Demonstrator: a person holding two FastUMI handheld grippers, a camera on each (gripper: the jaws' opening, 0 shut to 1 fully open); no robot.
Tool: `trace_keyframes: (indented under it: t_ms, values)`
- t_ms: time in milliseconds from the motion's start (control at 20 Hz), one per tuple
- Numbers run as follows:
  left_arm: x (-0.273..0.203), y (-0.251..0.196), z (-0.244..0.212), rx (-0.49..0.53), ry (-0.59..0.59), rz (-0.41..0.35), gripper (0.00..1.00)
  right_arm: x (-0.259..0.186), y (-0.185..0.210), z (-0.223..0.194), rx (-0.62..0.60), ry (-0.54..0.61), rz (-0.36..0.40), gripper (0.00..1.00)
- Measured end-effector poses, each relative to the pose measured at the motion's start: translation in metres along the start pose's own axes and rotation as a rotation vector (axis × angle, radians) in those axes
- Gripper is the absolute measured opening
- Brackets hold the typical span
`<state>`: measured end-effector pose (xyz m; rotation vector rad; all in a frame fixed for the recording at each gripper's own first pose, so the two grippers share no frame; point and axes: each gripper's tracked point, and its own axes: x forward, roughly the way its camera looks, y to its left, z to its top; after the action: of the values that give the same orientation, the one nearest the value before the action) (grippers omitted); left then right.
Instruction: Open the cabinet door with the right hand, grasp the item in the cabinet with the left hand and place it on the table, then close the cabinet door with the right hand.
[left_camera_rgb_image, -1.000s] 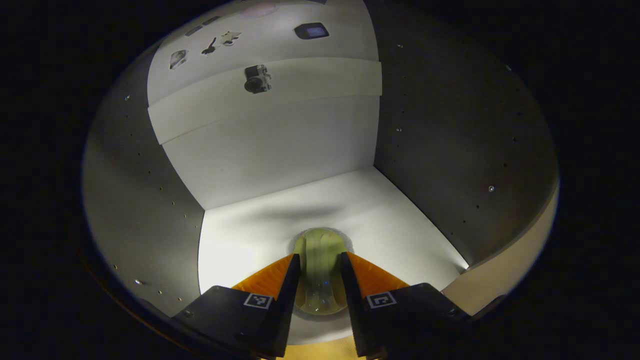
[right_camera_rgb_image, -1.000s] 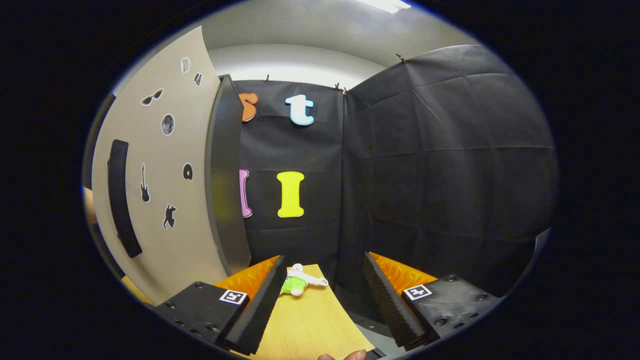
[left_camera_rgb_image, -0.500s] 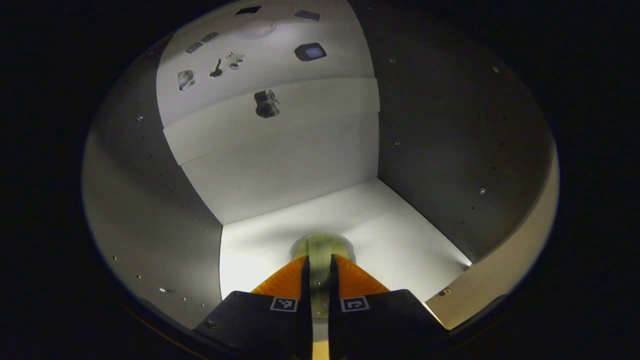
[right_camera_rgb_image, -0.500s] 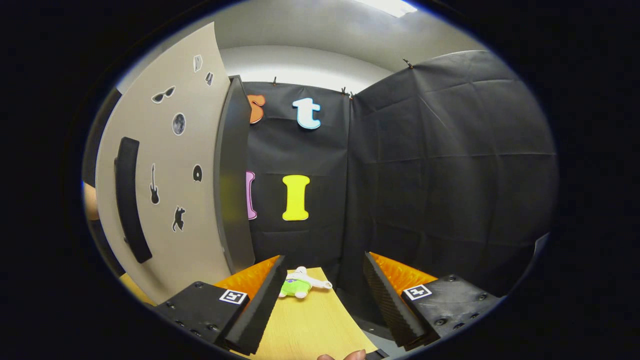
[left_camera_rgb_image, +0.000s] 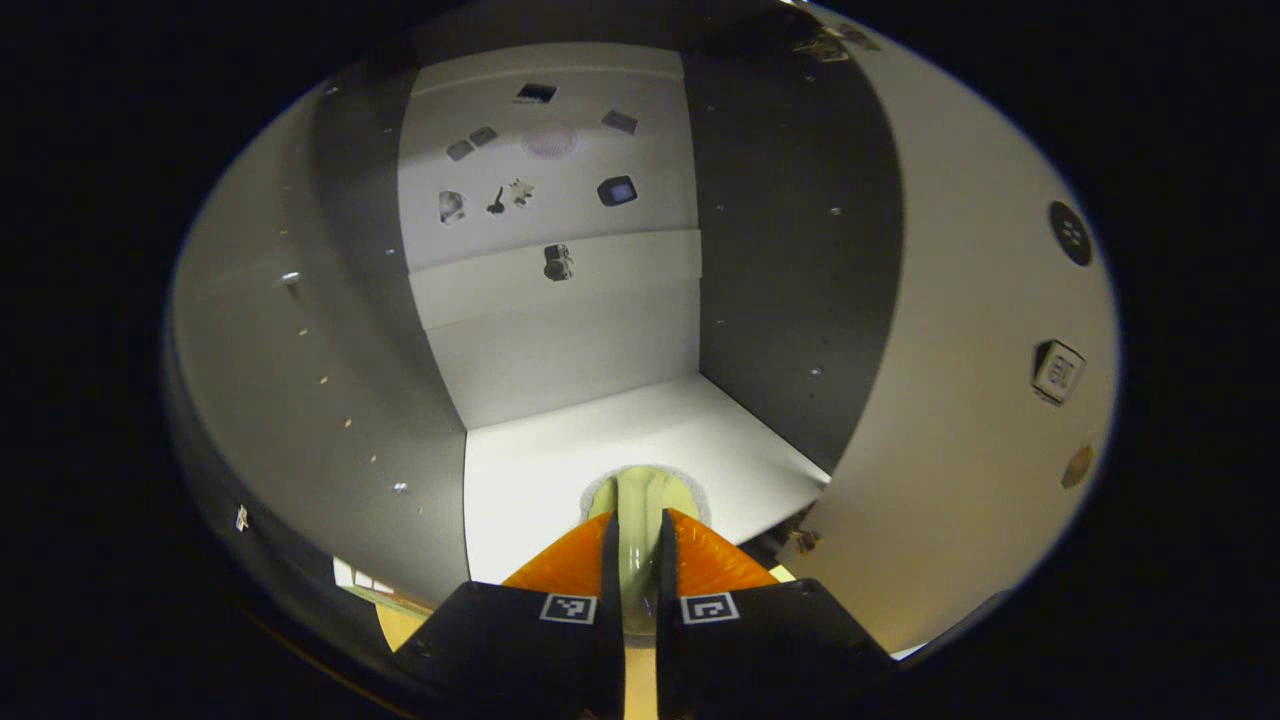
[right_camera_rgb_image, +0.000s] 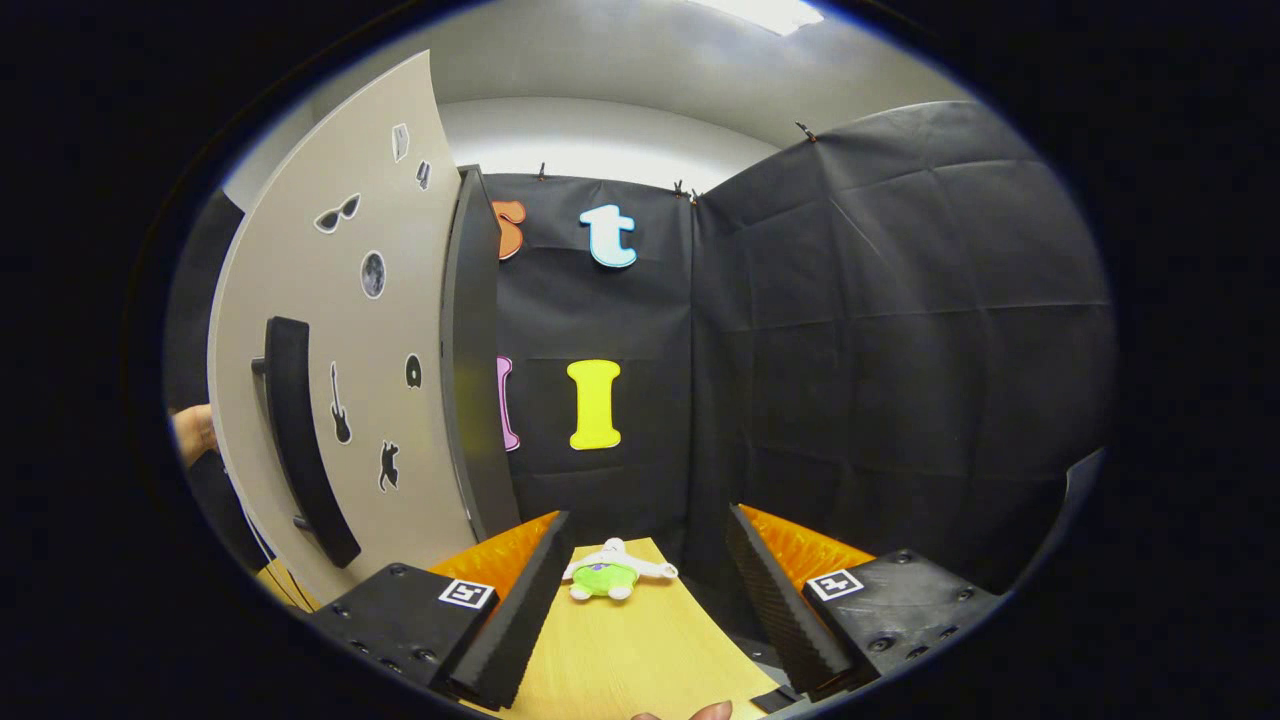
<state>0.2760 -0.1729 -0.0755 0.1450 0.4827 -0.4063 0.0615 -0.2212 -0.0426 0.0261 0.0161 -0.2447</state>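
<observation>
My left tongs pinch the pale green translucent cup at the white cabinet mouth; my right tongs gape wide beside the beige stickered door.

A recording booth — black cloth walls, stickered cabinet door.

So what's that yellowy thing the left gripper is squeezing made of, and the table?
The yellowy thing looks like see-through plastic or glass: light glows through it. The table looks like pale wood, maybe laminate: fine grain lines.
</observation>
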Motion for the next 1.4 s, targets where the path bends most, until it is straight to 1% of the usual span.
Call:
trace_keyframes:
  t_ms: [100,150,300,450,550,600,750,800,950,1050,1150,1250,1400]
  values:
    - [-0.025,-0.011,-0.018,-0.001,-0.014,-0.008,0.17,-0.003,0.0,0.003,0.019,-0.007,-0.013,0.98]
    - [-0.035,-0.016,-0.029,0.007,-0.016,-0.005,0.16,-0.004,0.0,0.004,0.023,-0.011,-0.02,0.97]
    - [-0.061,-0.03,-0.064,0.002,-0.029,0.008,0.16,-0.007,0.007,0.005,0.017,-0.016,-0.013,0.97]
    - [-0.078,-0.042,-0.103,-0.048,-0.044,0.011,0.16,-0.01,0.016,0.008,0.02,-0.025,-0.007,0.97]
    - [-0.085,-0.053,-0.13,-0.108,-0.05,-0.008,0.16,-0.01,0.023,0.01,0.018,-0.031,0.0,0.97]
    - [-0.086,-0.054,-0.143,-0.115,-0.042,-0.006,0.16,-0.011,0.027,0.011,0.01,-0.035,0.004,0.97]
    - [-0.084,-0.053,-0.185,-0.069,-0.008,0.028,0.16,-0.018,0.033,0.015,-0.008,-0.05,0.015,0.97]
    - [-0.081,-0.054,-0.201,-0.071,0.003,0.039,0.16,-0.019,0.034,0.016,-0.007,-0.05,0.017,0.97]
    - [-0.07,-0.057,-0.252,-0.112,0.035,0.082,0.16,-0.022,0.035,0.017,0.001,-0.048,0.015,0.97]
    - [-0.063,-0.058,-0.293,-0.12,0.063,0.11,0.16,-0.026,0.035,0.018,-0.001,-0.05,0.014,0.97]
    - [-0.052,-0.065,-0.33,-0.133,0.099,0.11,0.16,-0.028,0.032,0.018,-0.022,-0.056,-0.001,0.97]
    - [-0.042,-0.072,-0.36,-0.177,0.134,0.102,0.17,-0.03,0.034,0.018,-0.036,-0.058,-0.005,0.97]
    - [-0.031,-0.074,-0.395,-0.225,0.166,0.138,0.16,-0.03,0.04,0.018,-0.037,-0.057,0.007,0.97]
